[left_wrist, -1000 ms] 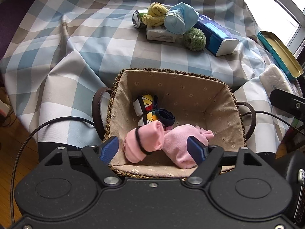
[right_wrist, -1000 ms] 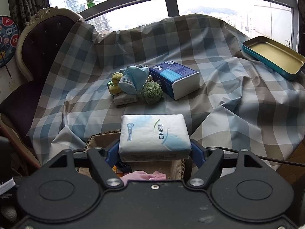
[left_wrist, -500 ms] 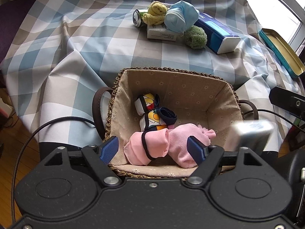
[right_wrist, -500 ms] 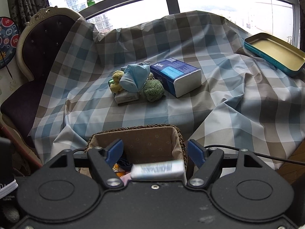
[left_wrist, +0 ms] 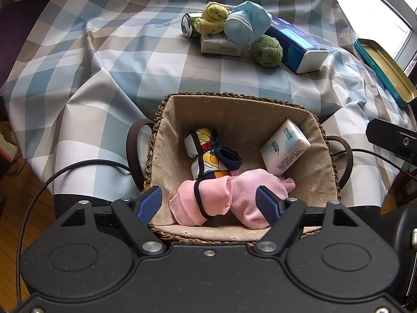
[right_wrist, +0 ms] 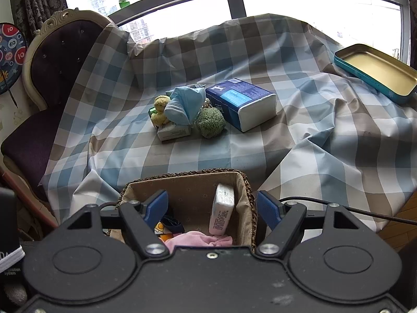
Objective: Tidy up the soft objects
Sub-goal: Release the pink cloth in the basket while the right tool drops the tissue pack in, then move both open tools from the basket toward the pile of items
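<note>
A woven basket (left_wrist: 235, 98) (right_wrist: 187, 174) with a beige lining stands at the table's near edge. Inside lie pink socks (left_wrist: 224, 198) (right_wrist: 198, 239), colourful rolled socks (left_wrist: 208, 154) and a white tissue pack (left_wrist: 285, 147) (right_wrist: 221, 208) leaning on the right wall. My left gripper (left_wrist: 211, 204) hovers open over the basket's near rim, the pink socks below it untouched. My right gripper (right_wrist: 212, 210) is open above the basket, empty. Farther back sit a light blue sock (left_wrist: 246, 23) (right_wrist: 186, 104), a yellow cloth (left_wrist: 211, 17) (right_wrist: 160, 110) and a green ball (left_wrist: 267, 50) (right_wrist: 210, 122).
A blue tissue box (left_wrist: 297, 48) (right_wrist: 242, 103), a small white box (left_wrist: 221, 47) (right_wrist: 173, 131) and a can (left_wrist: 189, 24) lie by the pile. A teal tin tray (left_wrist: 383, 71) (right_wrist: 375, 71) sits far right. A dark chair (right_wrist: 54, 78) stands left. Cables trail near the basket.
The white tissue pack left my right gripper's jaws and dropped into the basket, where it now leans against the right wall. Both hands stayed put.
</note>
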Tool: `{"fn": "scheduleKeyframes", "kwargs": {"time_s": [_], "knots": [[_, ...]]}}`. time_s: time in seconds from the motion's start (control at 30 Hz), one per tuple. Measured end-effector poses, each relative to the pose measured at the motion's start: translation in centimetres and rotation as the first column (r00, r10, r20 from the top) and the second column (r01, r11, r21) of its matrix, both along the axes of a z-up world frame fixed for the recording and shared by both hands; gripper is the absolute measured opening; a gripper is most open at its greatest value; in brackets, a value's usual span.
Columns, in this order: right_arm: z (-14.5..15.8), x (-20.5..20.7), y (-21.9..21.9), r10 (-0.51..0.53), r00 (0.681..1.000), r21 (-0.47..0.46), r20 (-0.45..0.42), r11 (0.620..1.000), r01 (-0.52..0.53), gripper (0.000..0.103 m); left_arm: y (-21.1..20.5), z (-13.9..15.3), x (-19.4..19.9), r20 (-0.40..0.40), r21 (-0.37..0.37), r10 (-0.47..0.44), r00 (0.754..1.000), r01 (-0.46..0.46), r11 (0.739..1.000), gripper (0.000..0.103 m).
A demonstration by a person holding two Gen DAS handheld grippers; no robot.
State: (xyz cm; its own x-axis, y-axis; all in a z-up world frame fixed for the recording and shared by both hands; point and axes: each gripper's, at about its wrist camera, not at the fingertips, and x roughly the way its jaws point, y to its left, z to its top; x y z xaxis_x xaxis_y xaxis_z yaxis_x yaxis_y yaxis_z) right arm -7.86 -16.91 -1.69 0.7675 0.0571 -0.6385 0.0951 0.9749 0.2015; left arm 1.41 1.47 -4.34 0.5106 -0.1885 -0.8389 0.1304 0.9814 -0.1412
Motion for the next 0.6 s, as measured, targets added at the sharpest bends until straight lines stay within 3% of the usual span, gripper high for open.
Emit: {"fn": "scheduleKeyframes", "kwargs": {"time_s": [0.6], "knots": [[-0.10,-0.03,0.08,0.001,1.000,0.000,-0.002,1.000,-0.001,0.075,-0.03,0.10,-0.18,0.005,0.003,-0.002,1.000,0.002,1.000,0.075]]}}
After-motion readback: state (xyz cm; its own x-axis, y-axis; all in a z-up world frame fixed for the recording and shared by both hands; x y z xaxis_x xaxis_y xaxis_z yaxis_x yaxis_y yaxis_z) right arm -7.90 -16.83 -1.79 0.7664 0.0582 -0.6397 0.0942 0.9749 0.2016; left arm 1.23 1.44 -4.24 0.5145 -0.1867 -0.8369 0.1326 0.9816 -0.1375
